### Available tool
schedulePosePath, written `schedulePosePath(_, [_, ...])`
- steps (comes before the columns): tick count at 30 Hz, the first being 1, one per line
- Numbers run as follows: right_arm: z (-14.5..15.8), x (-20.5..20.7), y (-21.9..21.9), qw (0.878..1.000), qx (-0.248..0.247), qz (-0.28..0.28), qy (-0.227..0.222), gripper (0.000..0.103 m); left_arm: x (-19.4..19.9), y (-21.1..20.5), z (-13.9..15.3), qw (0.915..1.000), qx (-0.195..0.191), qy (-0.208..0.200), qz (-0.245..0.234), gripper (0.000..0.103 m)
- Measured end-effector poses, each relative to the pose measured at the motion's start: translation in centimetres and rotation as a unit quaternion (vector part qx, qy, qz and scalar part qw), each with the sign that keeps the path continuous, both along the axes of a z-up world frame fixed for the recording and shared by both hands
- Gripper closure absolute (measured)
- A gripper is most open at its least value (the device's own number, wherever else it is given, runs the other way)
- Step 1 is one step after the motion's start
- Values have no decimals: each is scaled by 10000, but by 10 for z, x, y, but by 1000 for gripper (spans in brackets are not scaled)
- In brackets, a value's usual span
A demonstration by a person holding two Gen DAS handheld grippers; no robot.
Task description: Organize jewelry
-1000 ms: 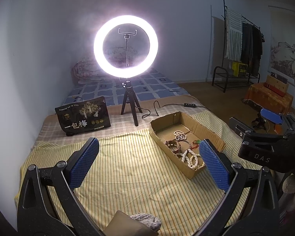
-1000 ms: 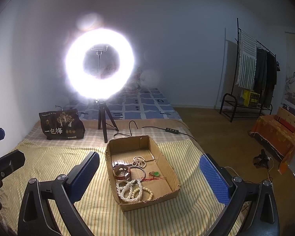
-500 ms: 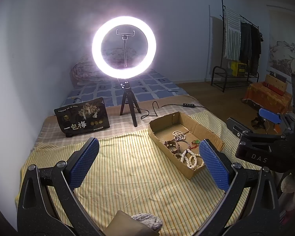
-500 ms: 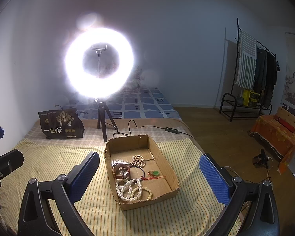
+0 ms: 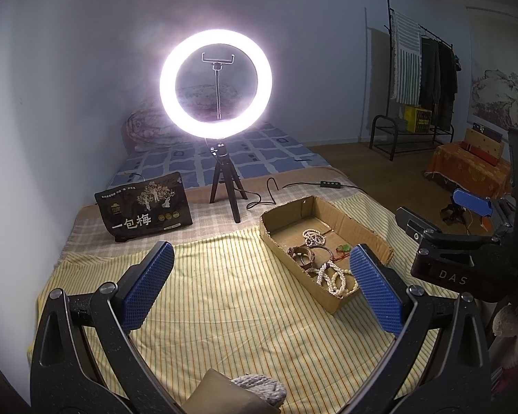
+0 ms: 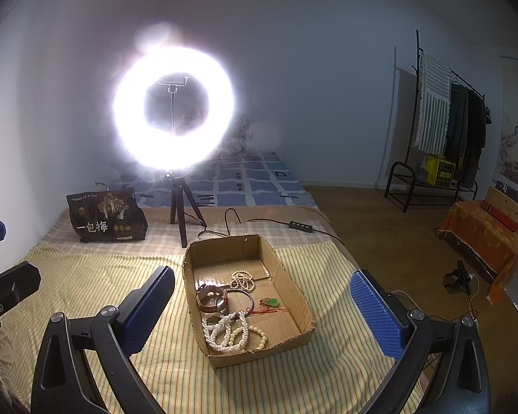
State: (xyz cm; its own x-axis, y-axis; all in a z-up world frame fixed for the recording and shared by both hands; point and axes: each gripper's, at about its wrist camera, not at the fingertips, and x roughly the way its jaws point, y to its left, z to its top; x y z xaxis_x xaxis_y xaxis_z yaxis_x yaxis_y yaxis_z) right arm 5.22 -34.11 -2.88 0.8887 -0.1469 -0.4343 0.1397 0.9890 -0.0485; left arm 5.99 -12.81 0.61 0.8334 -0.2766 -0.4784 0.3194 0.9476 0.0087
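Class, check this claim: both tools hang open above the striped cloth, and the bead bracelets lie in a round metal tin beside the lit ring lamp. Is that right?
Not quite: the container is wrong. The white bead bracelets lie in a shallow rectangular cardboard box, as the right wrist view shows. The rest stands: left tool and right tool hang open above the yellow striped cloth, near the lit ring lamp.

Lit ring light (image 5: 216, 84) on small black tripod (image 5: 224, 186) at far centre of bed. Black printed bag (image 5: 144, 207) to its left, standing on checked cloth. Inline cable switch (image 6: 299, 226) to the right (cable trailing off bed edge). Clothes rack (image 6: 445, 127) far right against wall; orange-draped stand (image 6: 483, 238) nearer.
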Motion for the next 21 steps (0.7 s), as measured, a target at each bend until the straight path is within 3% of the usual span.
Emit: schedulePosePath(21, [-5, -1, -1, 10000, -33, 11, 65, 0, 0, 4, 2, 9998, 108, -163, 3, 0])
